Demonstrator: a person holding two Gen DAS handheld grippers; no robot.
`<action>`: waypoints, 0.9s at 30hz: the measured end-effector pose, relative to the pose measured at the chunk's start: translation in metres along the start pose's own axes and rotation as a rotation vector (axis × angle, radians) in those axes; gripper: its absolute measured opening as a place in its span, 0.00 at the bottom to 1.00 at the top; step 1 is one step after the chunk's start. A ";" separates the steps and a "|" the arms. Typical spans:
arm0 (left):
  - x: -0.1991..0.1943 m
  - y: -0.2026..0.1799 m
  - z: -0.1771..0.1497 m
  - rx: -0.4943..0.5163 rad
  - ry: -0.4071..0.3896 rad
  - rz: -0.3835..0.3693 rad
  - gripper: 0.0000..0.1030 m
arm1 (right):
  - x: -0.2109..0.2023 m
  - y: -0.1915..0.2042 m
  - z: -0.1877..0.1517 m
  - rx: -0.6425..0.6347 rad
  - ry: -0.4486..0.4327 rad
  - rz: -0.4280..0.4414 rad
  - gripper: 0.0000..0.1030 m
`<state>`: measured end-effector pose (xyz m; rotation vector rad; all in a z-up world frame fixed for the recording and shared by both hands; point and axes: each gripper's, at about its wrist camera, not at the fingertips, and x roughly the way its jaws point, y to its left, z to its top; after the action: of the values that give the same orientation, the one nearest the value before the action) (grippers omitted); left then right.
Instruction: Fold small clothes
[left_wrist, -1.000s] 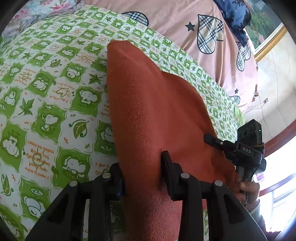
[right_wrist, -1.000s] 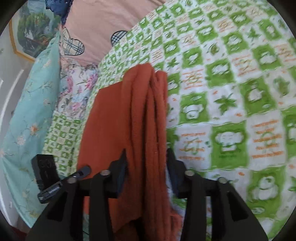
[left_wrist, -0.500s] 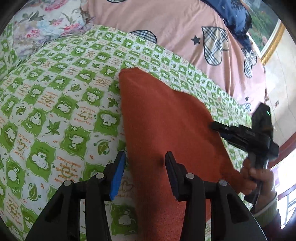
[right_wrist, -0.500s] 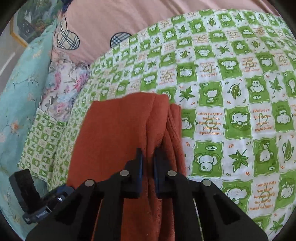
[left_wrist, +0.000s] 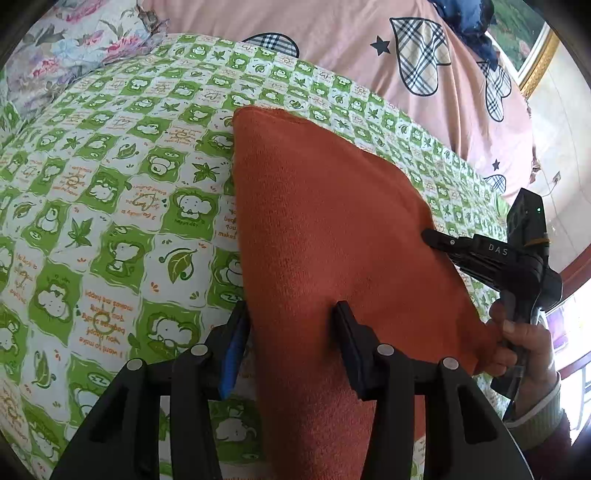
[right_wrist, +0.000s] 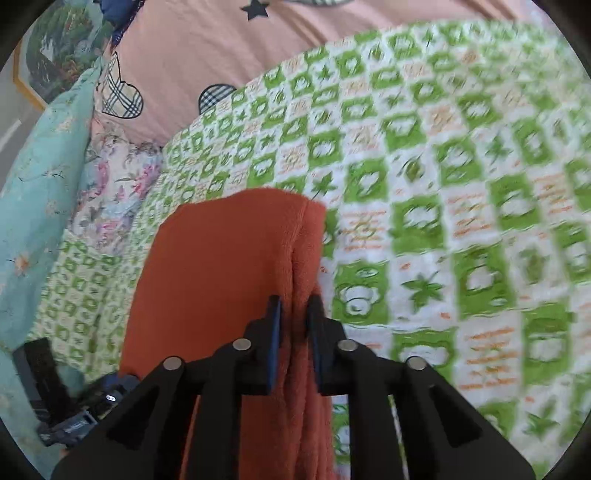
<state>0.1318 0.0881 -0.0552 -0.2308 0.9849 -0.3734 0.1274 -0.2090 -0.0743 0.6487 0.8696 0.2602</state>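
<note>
An orange-red cloth (left_wrist: 325, 229) lies folded on the green-and-white patterned sheet (left_wrist: 110, 221). My left gripper (left_wrist: 293, 321) straddles its near end. The jaws are opening: the left finger stands at the cloth's left edge with its blue pad bare, and the right finger rests on the fabric. In the right wrist view, my right gripper (right_wrist: 294, 317) has narrow jaws on the layered right edge of the cloth (right_wrist: 221, 273). They are easing open, but the fold still fills the gap. The right gripper (left_wrist: 430, 234) also shows in the left wrist view at the cloth's right side, held by a hand (left_wrist: 521, 339).
A pink quilt with plaid hearts (left_wrist: 351, 48) covers the far side of the bed. A floral pillow (left_wrist: 55, 55) and a teal flowered cover (right_wrist: 37, 177) lie nearby. A dark blue garment (left_wrist: 461, 18) and a framed picture (left_wrist: 524, 40) are at the back.
The right jaws went from wide to narrow around the cloth's folded edge, and that view rose. The left jaws spread wider, and the left view shows more of the bed.
</note>
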 end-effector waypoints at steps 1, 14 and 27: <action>-0.006 -0.001 0.002 0.004 -0.007 0.008 0.46 | -0.011 0.006 0.001 -0.020 -0.029 -0.025 0.18; 0.033 -0.014 0.082 -0.017 -0.034 -0.132 0.43 | 0.048 0.026 0.017 0.047 0.025 0.072 0.08; 0.037 -0.025 0.060 0.018 0.020 -0.069 0.27 | 0.006 0.031 -0.011 0.007 0.002 0.038 0.04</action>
<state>0.1957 0.0517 -0.0422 -0.2457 0.9943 -0.4475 0.1239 -0.1773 -0.0647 0.6718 0.8615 0.2921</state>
